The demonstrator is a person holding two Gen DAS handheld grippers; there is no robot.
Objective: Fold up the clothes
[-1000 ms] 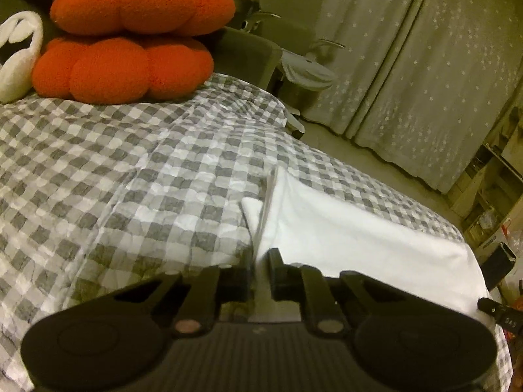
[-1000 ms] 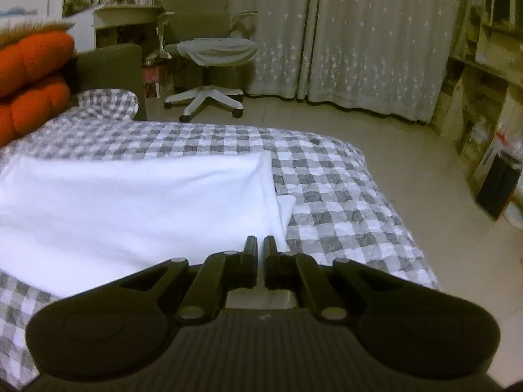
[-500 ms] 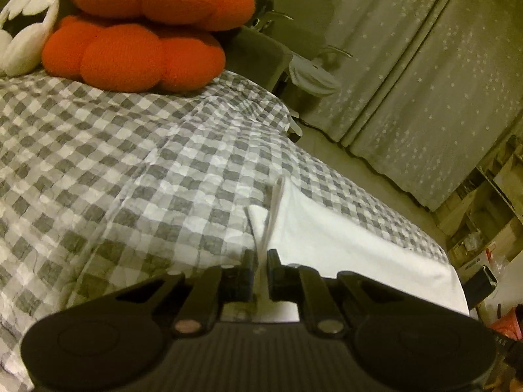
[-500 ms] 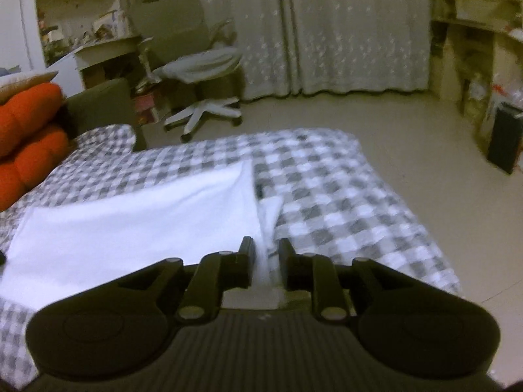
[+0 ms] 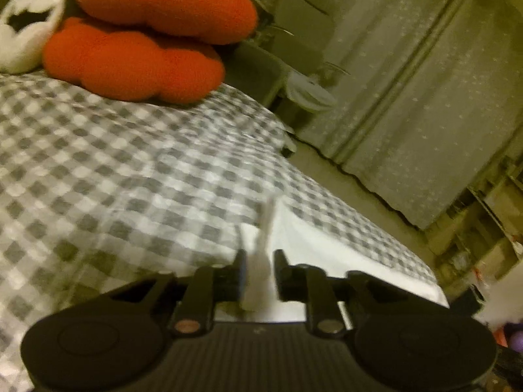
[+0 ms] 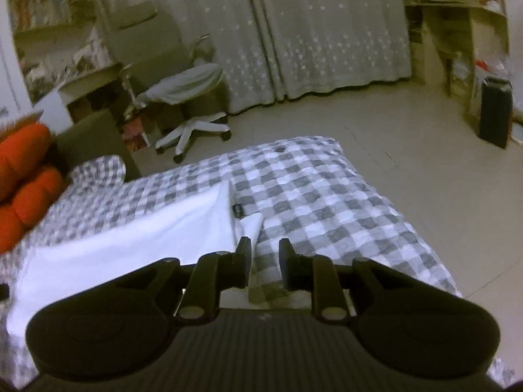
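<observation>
Two grippers are in view, both angled downward over the bed. Left gripper (image 5: 258, 258): jaws have just been opening, now parted, with a raised edge of the white garment (image 5: 330, 248) standing loosely in the gap; the pads do not appear to press it. Right gripper (image 6: 264, 248): jaws have just been opening and stand parted, nothing between them, only checked bedspread (image 6: 327, 202) beneath; the garment's corner lies just left of its left finger. The garment is a folded white strip lying flat on the bedspread, long axis running from one gripper to the other (each end beside a gripper). Judgement: the left is better placed to retake cloth. Orange cushions (image 5: 147, 42) sit well beyond, office chair (image 6: 183, 91) on the floor past the bed.
</observation>
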